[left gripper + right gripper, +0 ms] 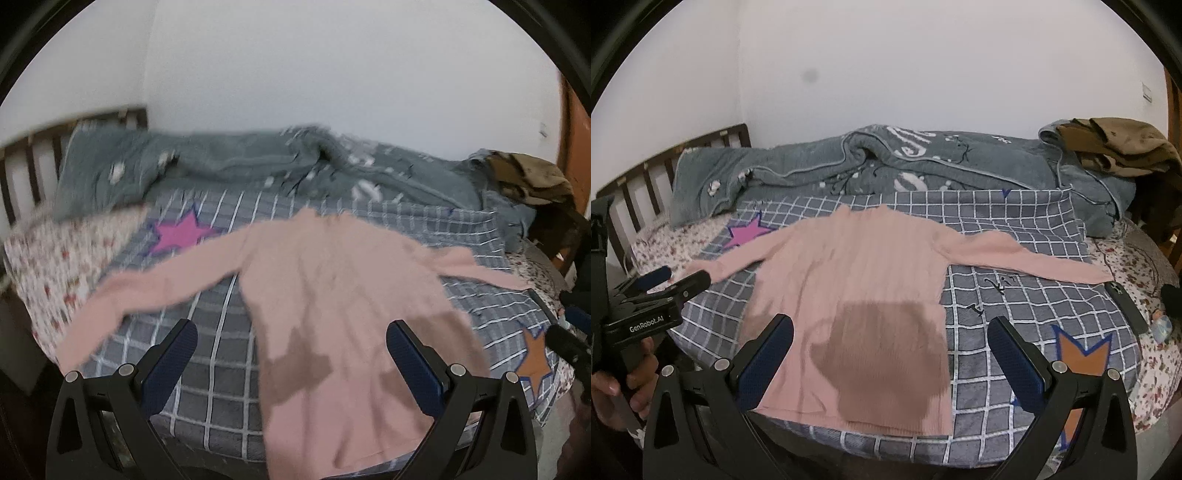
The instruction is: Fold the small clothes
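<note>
The pink sweater (857, 295) lies flat on the checked blanket (997, 295) on the bed, hem nearest the cameras and both sleeves spread out sideways, a layout that leaves every edge reachable for folding. A darker patch marks its lower front. The left gripper (291, 354) and right gripper (890, 350) both hover just above the hem with jaws spread wide and holding nothing, so I judge that no fold has begun.

1. The bed (1137, 373) has a flowery sheet.
2. A grey checked blanket (990, 306) lies on it, under the right claw (890, 354).
3. A pink sweater (857, 280) lies flat there, ahead of that claw.
4. A phone (1126, 308) lies to the claw's right.
</note>
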`<state>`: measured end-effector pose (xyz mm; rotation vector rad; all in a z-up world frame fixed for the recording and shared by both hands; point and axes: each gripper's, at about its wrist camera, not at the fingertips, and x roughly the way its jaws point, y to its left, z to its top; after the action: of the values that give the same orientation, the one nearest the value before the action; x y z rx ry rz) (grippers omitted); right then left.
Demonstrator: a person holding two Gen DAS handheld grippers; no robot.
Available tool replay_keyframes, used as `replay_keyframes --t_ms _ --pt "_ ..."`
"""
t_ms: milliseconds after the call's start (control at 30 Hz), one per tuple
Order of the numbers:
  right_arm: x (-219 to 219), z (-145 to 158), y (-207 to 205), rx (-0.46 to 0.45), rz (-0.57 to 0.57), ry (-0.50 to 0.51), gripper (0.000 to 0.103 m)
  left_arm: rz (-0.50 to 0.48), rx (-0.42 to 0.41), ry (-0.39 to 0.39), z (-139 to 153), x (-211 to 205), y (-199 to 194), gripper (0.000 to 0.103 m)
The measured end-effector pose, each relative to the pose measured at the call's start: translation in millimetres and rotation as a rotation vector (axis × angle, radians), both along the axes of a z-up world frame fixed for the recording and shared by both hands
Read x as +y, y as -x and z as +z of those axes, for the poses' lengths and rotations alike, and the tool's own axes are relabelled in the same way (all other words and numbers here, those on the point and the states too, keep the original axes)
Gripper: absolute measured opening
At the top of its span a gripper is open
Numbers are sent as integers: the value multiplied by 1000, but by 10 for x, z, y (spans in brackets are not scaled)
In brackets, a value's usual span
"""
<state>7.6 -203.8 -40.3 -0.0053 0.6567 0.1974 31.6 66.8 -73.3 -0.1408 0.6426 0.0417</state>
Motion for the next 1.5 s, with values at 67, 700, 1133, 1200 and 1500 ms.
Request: replay_keyframes --t_ms 67,700,1133,1200,1500 --pt "56 -113 -77 -4 0 12 103 31 55 56 -263 220 -116 103" --pt "735 -816 -950 12 205 59 98 495 39 585 -1437 2516 -3 67" --pt "581 -919 -1652 76 226 -130 98 702 59 513 -1433 2962 -55 8" --pt "510 -967 -1696 80 219 -135 98 711 57 463 -1337 2963 -91 6" --pt "12 -1038 -1779 73 174 -184 98 602 -54 227 -386 2416 -571 5"
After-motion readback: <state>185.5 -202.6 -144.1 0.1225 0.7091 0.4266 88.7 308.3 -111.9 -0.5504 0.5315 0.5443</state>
